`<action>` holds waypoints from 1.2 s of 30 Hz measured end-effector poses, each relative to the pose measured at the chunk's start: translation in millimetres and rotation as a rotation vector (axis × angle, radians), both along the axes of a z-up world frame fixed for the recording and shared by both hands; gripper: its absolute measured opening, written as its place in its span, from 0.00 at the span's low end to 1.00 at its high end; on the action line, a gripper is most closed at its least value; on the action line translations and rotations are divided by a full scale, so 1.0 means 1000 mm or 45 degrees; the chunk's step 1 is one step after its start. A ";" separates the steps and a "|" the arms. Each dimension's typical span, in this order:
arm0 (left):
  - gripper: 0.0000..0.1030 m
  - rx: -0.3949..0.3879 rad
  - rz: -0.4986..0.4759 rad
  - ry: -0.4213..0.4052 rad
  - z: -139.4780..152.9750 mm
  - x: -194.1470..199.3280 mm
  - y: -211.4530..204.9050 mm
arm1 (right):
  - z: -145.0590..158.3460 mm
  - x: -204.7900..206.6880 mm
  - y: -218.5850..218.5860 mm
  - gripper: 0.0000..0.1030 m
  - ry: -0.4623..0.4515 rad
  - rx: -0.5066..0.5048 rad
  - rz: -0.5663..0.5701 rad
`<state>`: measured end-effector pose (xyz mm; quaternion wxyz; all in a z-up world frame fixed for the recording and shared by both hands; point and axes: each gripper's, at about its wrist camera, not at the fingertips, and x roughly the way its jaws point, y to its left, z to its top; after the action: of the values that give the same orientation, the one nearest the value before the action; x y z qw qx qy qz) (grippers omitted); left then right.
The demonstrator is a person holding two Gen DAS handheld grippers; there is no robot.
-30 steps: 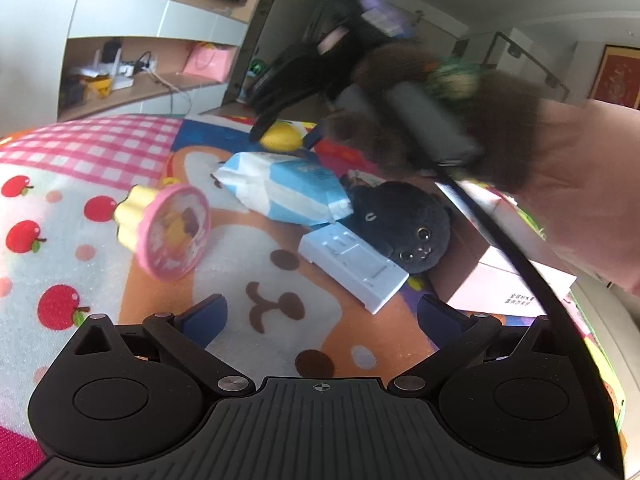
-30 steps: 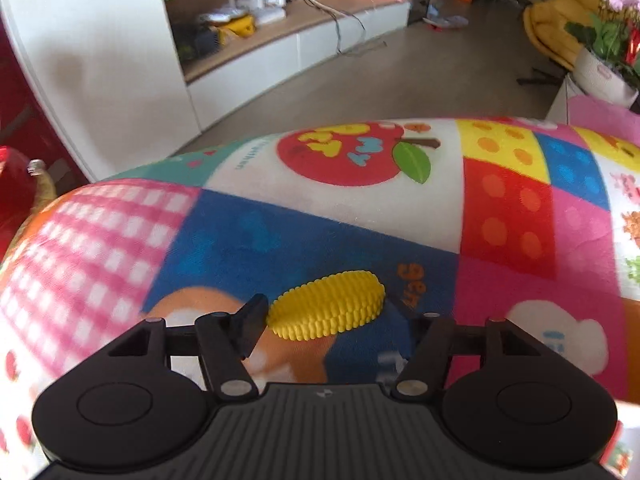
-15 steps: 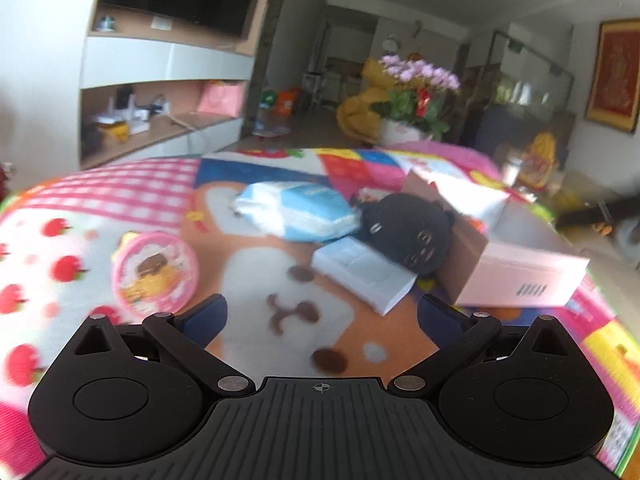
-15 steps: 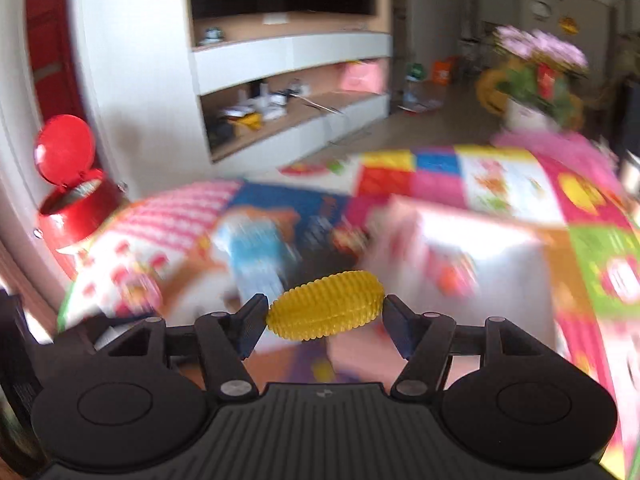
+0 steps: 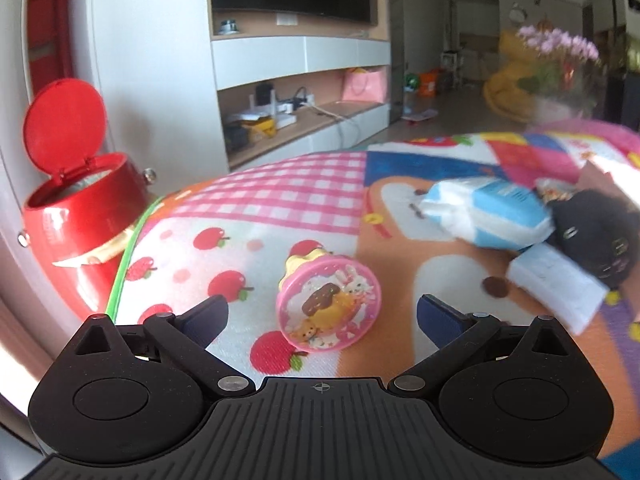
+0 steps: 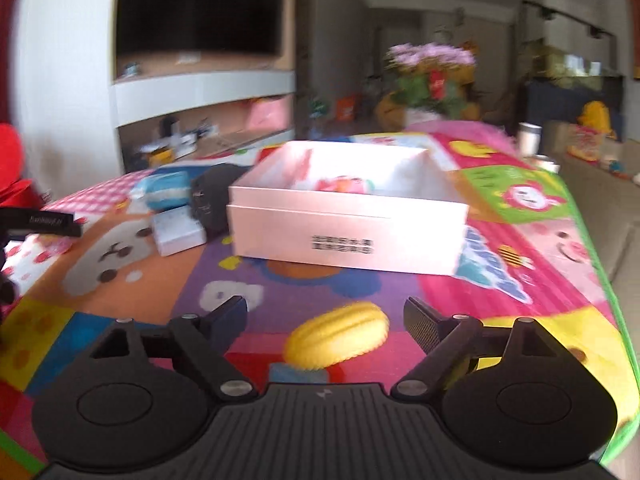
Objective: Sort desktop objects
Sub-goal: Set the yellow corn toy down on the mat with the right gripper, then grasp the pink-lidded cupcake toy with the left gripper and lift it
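My right gripper [image 6: 325, 314] hangs over the colourful mat just before the open pale pink box [image 6: 348, 240]. Its jaws are opening. The yellow toy corn [image 6: 338, 334] is between them, blurred and clear of both pads. My left gripper [image 5: 322, 312] is open over the apple-print part of the mat. A round pink toy [image 5: 328, 308] with cartoon animals lies on its side between the fingers, touching neither. Further right lie a blue-and-white wipes pack [image 5: 486, 212], a black plush [image 5: 592, 232] and a flat white box [image 5: 556, 284].
A red bin [image 5: 80, 208] with its lid up stands off the mat's left edge. The pink box holds some colourful items. A flower pot [image 6: 430, 76] stands beyond the mat, and the mat's green edge [image 6: 600, 264] runs down the right.
My right gripper swung from the far side of the mat to the front of the pink box, and its jaws spread and let go of the corn. The left view turned left toward the pink toy and bin.
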<state>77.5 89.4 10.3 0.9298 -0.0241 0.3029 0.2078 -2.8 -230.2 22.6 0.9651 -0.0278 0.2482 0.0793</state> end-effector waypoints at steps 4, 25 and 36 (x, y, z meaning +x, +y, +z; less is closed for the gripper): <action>0.77 0.104 -0.006 0.031 0.000 0.006 -0.003 | 0.003 -0.011 -0.009 0.97 -0.095 0.046 -0.059; 0.59 -0.353 -0.919 0.400 0.036 -0.040 -0.104 | -0.001 -0.010 -0.024 1.00 -0.069 0.193 -0.095; 0.86 -0.327 -0.910 0.377 0.025 -0.051 -0.093 | -0.002 -0.006 -0.025 1.00 -0.031 0.205 -0.105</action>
<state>26.1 -3.9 35.4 0.8793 -0.0029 0.4462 -0.1667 -8.7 -255.0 20.8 0.9696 0.0591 0.2301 0.0589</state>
